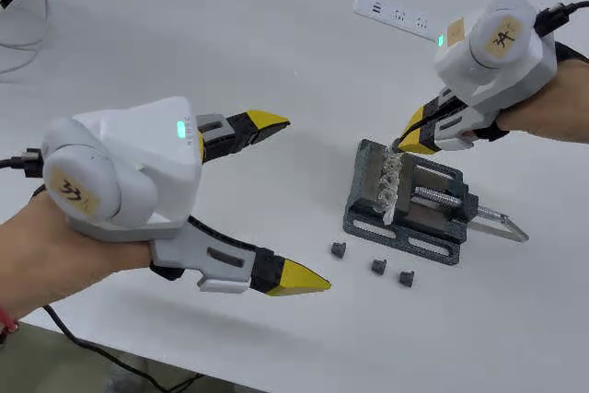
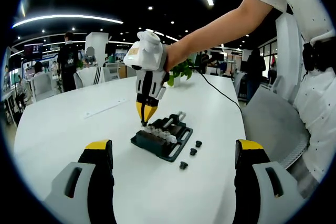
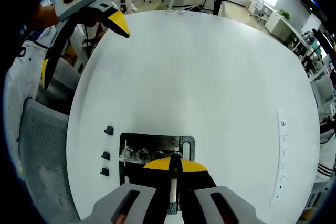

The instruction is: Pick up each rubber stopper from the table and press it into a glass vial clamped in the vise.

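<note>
- A big, smooth white bench (image 1: pixel 276 43) stands in an office room.
- One dark grey metal vise (image 1: pixel 405 238) sits on it.
- The vise clamps a row of clear, round glass vials (image 1: pixel 392 183), too small to count.
- Three little dark rubber stoppers (image 1: pixel 378 266) lie in a line on the bench, at 6 o'clock from the vise, just beside it.
- The left gripper (image 1: pixel 306 202) is at 9 o'clock from the vise, its yellow-tipped fingers (image 1: pixel 296 278) spread wide and holding nothing.
- The right gripper (image 1: pixel 402 146) is at 12 o'clock, fingers pressed together, tips right over the vials.
</note>
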